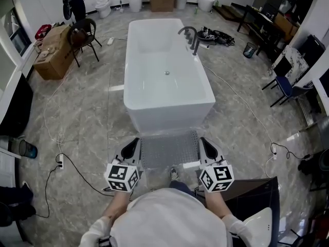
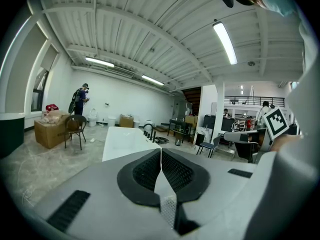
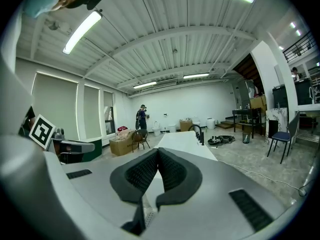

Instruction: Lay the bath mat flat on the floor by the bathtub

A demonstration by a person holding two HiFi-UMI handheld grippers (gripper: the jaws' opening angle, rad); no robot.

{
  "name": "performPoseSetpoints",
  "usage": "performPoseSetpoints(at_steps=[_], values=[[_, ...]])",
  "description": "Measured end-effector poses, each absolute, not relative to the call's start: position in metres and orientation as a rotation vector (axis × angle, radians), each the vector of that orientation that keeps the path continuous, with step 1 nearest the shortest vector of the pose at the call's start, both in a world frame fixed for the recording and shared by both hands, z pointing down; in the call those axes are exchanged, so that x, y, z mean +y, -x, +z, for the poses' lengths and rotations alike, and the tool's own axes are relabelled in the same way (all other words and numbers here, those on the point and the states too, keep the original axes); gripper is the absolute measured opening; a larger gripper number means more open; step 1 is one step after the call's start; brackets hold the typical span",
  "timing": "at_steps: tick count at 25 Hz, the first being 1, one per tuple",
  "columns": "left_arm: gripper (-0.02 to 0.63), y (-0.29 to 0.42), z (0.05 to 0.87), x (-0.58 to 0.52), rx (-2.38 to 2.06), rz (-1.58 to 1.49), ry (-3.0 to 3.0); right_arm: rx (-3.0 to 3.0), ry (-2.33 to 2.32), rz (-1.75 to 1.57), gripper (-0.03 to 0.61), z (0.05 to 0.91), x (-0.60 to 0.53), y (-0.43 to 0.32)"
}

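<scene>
A grey perforated bath mat (image 1: 169, 149) is stretched between my two grippers, just in front of the near end of the white bathtub (image 1: 167, 71). My left gripper (image 1: 137, 140) is shut on the mat's left edge, and my right gripper (image 1: 202, 140) is shut on its right edge. In the left gripper view the jaws (image 2: 161, 152) meet, with a strip of the mat (image 2: 168, 207) pinched below them. The right gripper view shows the same: closed jaws (image 3: 157, 151) with a bit of mat (image 3: 146, 215) showing beneath. Whether the mat touches the floor I cannot tell.
A black faucet (image 1: 190, 37) stands at the tub's right rim. Cables and a power strip (image 1: 60, 163) lie on the marble floor at the left. A cardboard box (image 1: 51, 54) and a chair (image 1: 85, 35) stand far left, a blue chair (image 1: 285, 88) at the right, and a person (image 1: 75, 0) at the back.
</scene>
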State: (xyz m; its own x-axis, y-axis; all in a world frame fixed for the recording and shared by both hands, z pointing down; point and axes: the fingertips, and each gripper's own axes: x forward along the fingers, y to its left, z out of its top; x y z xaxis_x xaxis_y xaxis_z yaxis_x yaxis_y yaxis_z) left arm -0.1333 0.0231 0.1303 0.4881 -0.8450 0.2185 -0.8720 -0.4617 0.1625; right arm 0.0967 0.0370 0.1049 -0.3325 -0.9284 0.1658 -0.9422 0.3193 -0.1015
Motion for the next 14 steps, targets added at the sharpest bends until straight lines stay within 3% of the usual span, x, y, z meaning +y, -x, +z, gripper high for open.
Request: performPoseSetpoints(at_steps=[14], values=[[0.032,0.1367,0.1301,0.0196,-1.479,0.146,-2.474,-2.487,-1.762,0.288,0.029,0.1091,0.0313,-0.093]])
